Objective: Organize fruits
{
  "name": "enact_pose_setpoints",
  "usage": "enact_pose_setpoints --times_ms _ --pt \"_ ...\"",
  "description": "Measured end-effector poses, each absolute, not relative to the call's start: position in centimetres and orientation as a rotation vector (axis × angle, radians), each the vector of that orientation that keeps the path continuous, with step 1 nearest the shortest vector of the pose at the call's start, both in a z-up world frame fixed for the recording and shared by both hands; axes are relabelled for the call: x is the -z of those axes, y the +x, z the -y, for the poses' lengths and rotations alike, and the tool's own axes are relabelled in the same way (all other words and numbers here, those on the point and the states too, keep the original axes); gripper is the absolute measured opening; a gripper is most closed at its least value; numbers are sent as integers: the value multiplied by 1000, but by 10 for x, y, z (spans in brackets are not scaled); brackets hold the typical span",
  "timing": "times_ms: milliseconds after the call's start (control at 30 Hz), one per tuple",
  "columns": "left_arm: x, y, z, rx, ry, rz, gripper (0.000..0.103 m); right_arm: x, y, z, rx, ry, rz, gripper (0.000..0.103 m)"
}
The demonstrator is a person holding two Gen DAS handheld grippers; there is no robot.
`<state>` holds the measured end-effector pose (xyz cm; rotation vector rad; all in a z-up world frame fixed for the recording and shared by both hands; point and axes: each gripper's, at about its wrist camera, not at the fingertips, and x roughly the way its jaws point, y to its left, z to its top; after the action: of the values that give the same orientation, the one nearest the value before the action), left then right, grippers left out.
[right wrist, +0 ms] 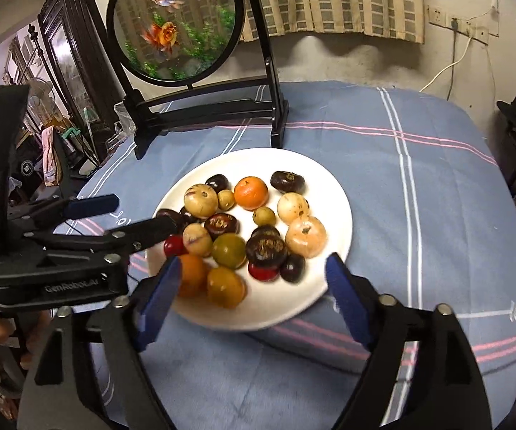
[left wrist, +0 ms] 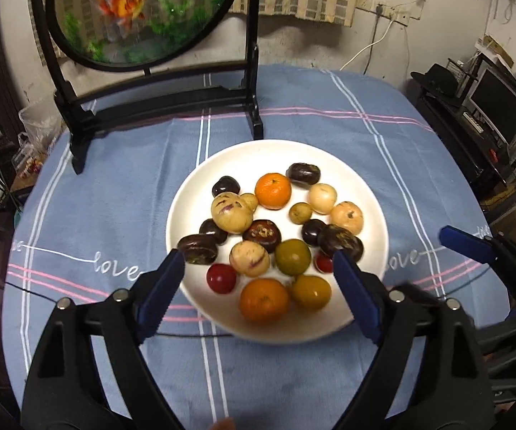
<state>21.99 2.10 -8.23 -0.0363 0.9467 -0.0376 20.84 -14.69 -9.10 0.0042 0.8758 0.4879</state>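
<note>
Fruits (left wrist: 263, 236), mixed kinds, lay heaped on the white plate (left wrist: 200, 179) at mid-table on the blue cloth (left wrist: 329, 107). Judged: grip one fruit squarely, clear of neighbours that may roll. Left gripper (left wrist: 258, 268) and right gripper (right wrist: 250, 272) hovered level at the plate's near edge, jaws spread, holding nothing.

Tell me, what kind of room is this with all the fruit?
Probably a lived-in room at home. A white plate of fruit sits on a blue tablecloth stitched with "love", a round goldfish panel stands behind it, and striped curtains hang on the wall.
</note>
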Motion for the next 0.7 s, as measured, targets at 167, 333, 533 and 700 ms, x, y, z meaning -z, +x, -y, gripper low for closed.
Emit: enact_pose_setpoints --times_ms 167,333,533,700 --pt "64 188 -20 45 -52 -935 101 79 175 157 -468 -6 -862 96" --pt "54 165 -20 72 -93 -964 101 74 145 167 -464 -10 -864 98" --pt "44 139 -10 54 -33 -922 101 74 124 169 -472 -6 -870 98" --pt "38 130 -12 40 -62 -920 101 64 114 169 -476 -12 -839 98"
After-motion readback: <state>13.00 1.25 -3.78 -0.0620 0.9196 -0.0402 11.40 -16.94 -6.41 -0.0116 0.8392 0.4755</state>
